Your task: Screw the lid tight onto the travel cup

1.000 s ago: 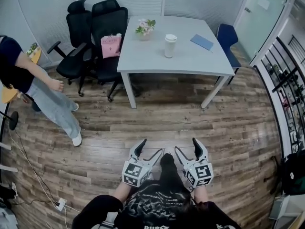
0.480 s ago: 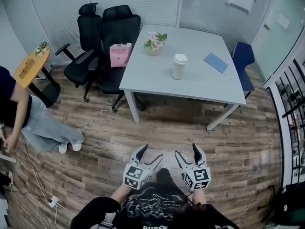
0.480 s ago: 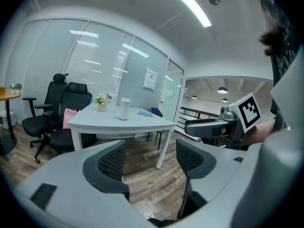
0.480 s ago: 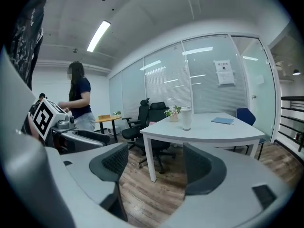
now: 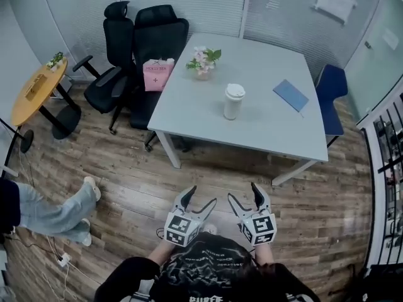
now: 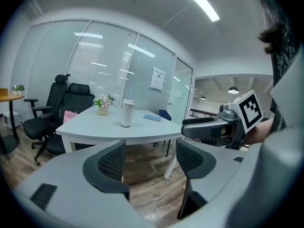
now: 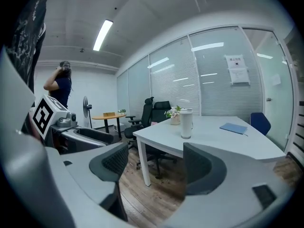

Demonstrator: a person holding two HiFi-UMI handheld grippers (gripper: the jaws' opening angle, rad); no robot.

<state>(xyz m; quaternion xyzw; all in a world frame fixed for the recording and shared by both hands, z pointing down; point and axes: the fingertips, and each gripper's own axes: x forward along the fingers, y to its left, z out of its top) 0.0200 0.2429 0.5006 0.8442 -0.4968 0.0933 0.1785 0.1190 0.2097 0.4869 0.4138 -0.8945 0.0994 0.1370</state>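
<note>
Tools | left tool (image 5: 203, 195), right tool (image 5: 242, 191): open, empty | cup (image 5: 233, 101) seemingly lidded

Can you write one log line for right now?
left gripper: jaws open, empty | right gripper: jaws open, empty | cup: standing on table, lid on, untouched

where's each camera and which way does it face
Head view: on the head, aimed steeply down at floor and table; shows shirt, left gripper, right gripper.
Left gripper view: on that gripper, facing the table; its open jaws show.
Right gripper view: on that gripper, facing the table; its open jaws show.
Shared: the cup on the table; each gripper view catches the other gripper.
</note>
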